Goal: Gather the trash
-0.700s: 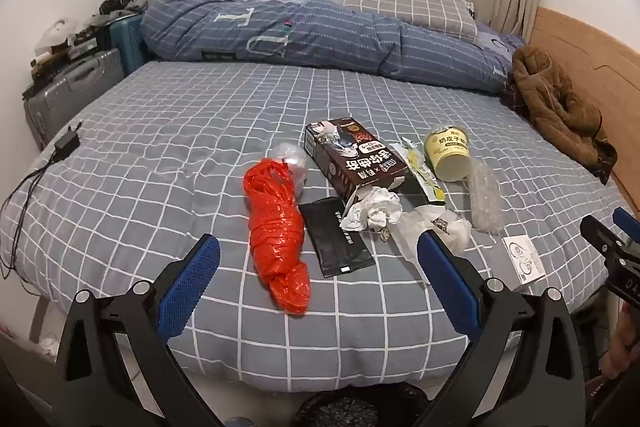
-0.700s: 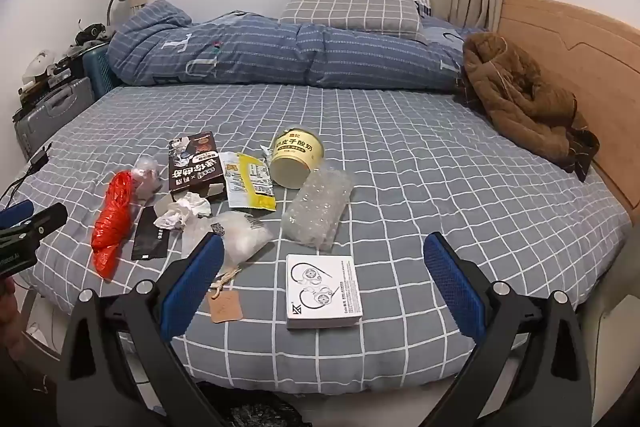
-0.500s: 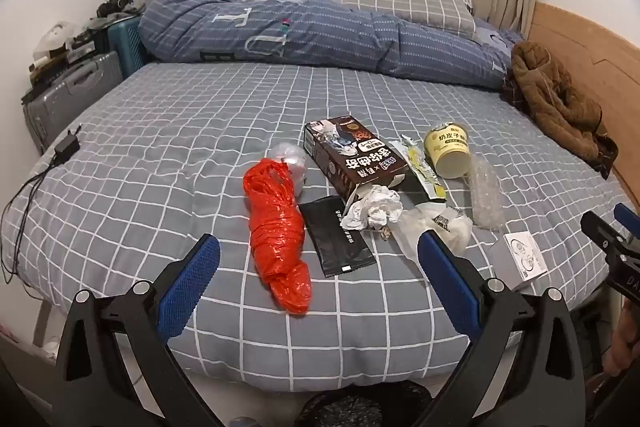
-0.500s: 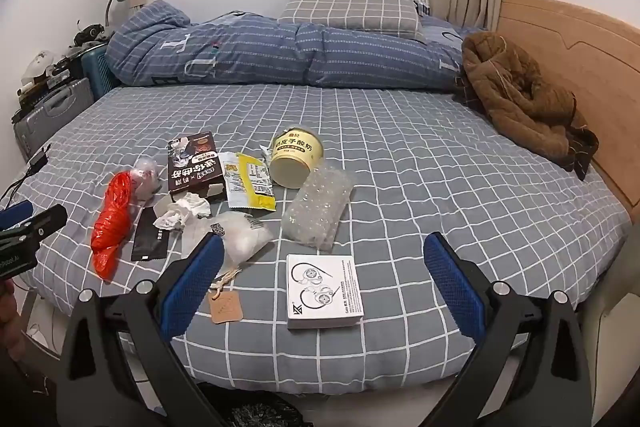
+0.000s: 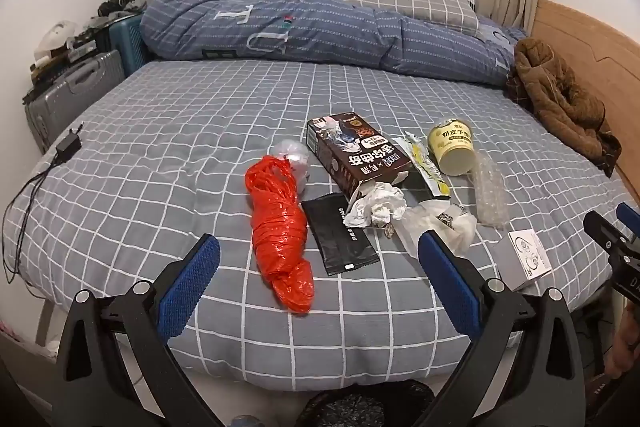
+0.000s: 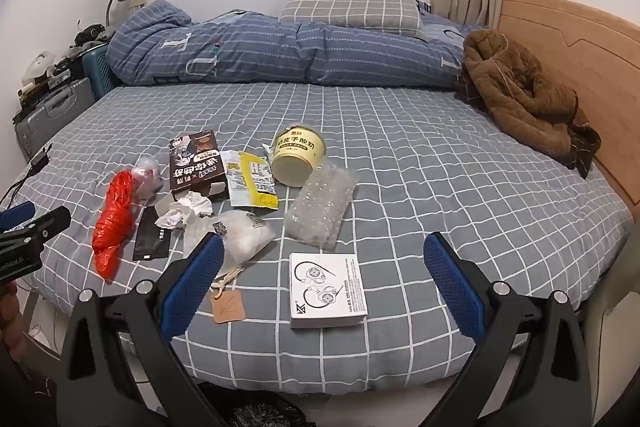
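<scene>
Trash (image 5: 372,183) lies clustered on the bed's (image 5: 160,147) near half, untouched. Left gripper (image 5: 318,263) and right gripper (image 6: 324,263) hover short of it, jaws wide, empty. Best start: nearest piece, red bag (image 5: 280,227), pinched mid-bundle. Only right view shows the paper tag (image 6: 228,307).

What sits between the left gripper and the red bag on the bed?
Nothing visible. The left gripper is open and empty, and the red bag lies on the bed sheet straight ahead between its fingers. The black pouch lies just beside the bag, not across the path.
</scene>
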`<action>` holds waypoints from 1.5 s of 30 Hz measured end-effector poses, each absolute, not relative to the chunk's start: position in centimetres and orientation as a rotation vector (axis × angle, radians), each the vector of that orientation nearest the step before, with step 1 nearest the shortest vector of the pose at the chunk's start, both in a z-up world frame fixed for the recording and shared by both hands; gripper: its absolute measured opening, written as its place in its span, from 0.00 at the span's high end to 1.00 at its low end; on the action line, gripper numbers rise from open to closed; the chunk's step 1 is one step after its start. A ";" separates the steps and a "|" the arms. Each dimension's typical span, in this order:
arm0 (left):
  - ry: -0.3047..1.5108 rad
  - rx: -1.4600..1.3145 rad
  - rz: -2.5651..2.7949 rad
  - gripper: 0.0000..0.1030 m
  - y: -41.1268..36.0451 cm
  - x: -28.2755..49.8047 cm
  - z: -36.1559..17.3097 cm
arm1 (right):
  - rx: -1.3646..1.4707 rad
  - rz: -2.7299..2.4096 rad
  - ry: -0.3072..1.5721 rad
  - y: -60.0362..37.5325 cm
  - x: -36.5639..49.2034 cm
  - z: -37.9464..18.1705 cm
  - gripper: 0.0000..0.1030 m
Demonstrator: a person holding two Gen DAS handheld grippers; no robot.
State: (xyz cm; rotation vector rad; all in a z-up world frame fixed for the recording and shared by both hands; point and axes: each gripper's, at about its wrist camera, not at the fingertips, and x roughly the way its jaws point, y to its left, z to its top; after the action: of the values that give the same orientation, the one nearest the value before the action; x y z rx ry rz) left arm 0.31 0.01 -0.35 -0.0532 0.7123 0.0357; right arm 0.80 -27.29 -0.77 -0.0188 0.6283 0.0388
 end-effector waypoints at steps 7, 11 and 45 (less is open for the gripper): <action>0.713 -0.048 0.034 0.06 -0.1 0.4 -0.3 | -0.019 0.042 0.630 -27.2 0.9 -0.8 0.07; 0.715 -0.048 0.032 0.06 -0.2 0.4 -0.3 | -0.018 0.041 0.630 -27.2 0.9 -0.8 0.07; 0.725 -0.047 0.035 0.06 -0.1 0.5 -0.4 | -0.016 0.042 0.630 -27.2 0.9 -0.9 0.07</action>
State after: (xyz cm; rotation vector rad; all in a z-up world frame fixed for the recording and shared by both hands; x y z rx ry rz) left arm 0.45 -0.15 -0.41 -0.0474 0.7246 0.0351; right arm 0.92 -27.21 -0.88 -0.0164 0.6302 0.0416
